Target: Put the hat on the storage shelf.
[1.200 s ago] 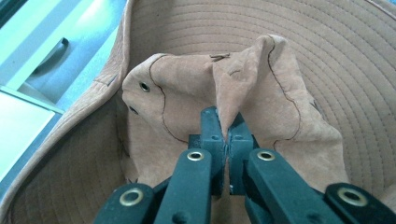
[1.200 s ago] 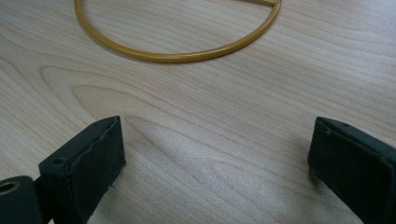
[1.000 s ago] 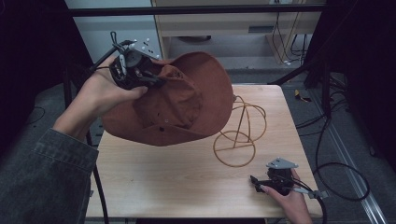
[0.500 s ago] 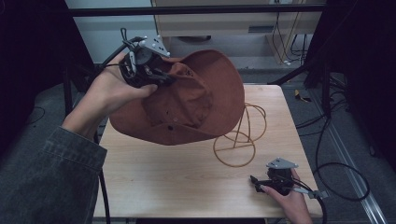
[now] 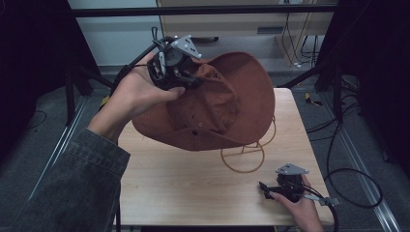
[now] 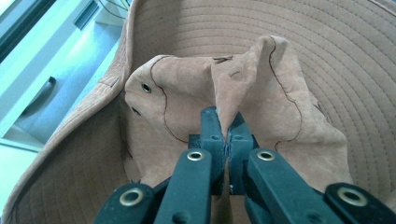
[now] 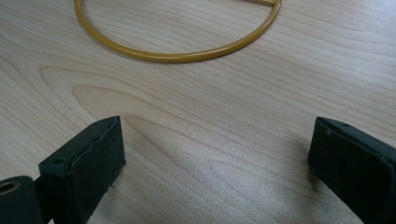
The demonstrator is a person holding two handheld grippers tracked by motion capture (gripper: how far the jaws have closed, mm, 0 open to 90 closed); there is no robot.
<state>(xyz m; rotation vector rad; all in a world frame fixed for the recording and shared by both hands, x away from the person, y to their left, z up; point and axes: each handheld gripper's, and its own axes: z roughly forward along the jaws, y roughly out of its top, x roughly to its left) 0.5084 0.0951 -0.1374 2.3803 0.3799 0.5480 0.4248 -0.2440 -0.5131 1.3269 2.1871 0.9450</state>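
The brown suede hat, pinched at its crown by the left gripper, hid most of the gold wire stand, while the right gripper rested spread at the near right.

Dim light is covering the high view, its corners falling into black. Brighter light is washing the surface, a soft sheen glowing between the right claw's blurred jaws.

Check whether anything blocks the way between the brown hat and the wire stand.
Nothing visible does. The left gripper pinches the hat by its crown, above and partly over the wire stand. The right gripper rests open on the table, aside.
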